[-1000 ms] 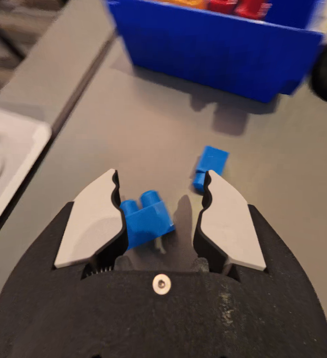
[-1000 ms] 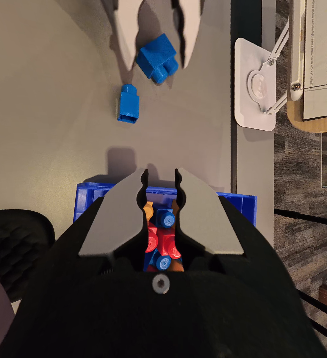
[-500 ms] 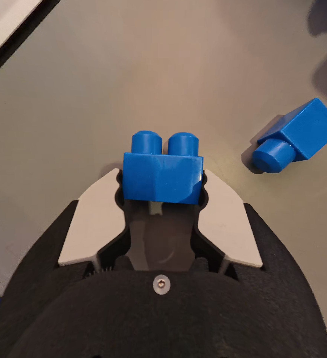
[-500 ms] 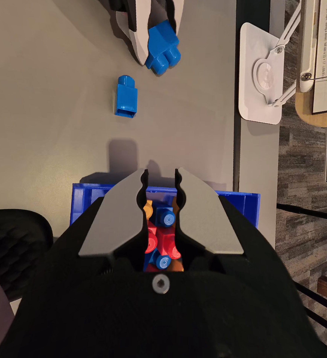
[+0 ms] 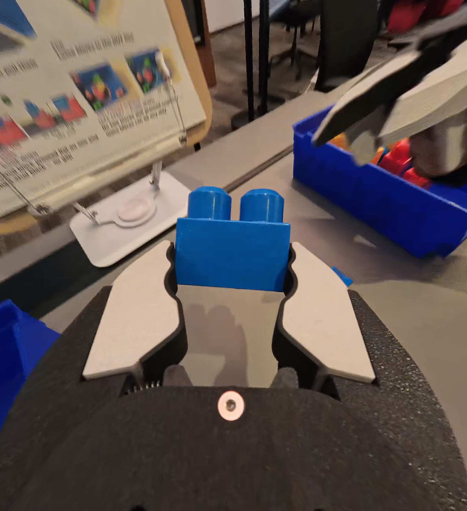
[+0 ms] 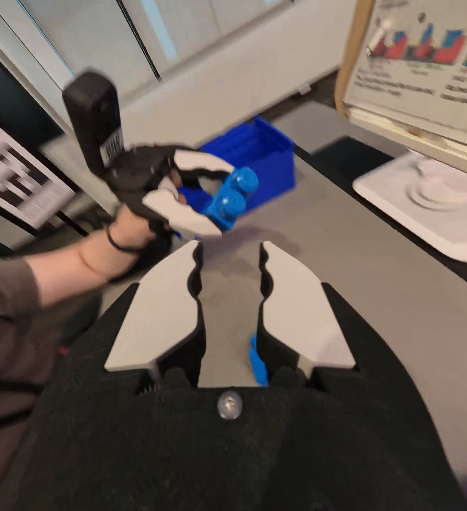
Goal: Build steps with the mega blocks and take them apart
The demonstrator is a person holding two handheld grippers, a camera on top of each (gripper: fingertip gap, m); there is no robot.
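Blue block (image 5: 231, 255), rigid light plastic, is clamped by its end faces in the left claw (image 5: 232, 265) above the bench (image 5: 409, 326); smooth sides may slip. Right claw (image 6: 230, 255) is narrowly parted, empty

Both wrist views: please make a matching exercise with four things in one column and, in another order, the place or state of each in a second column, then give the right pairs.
Things:
1. two-stud blue block
2. right gripper
3. small blue block
4. blue bin with mixed blocks

Places or states:
A. lies on the grey table, partly hidden
B. jaws apart, nothing between them
C. stands on the table, open at the top
D. clamped in the left gripper, studs pointing away from it

Pairs: 1-D, 2-B, 3-A, 4-C
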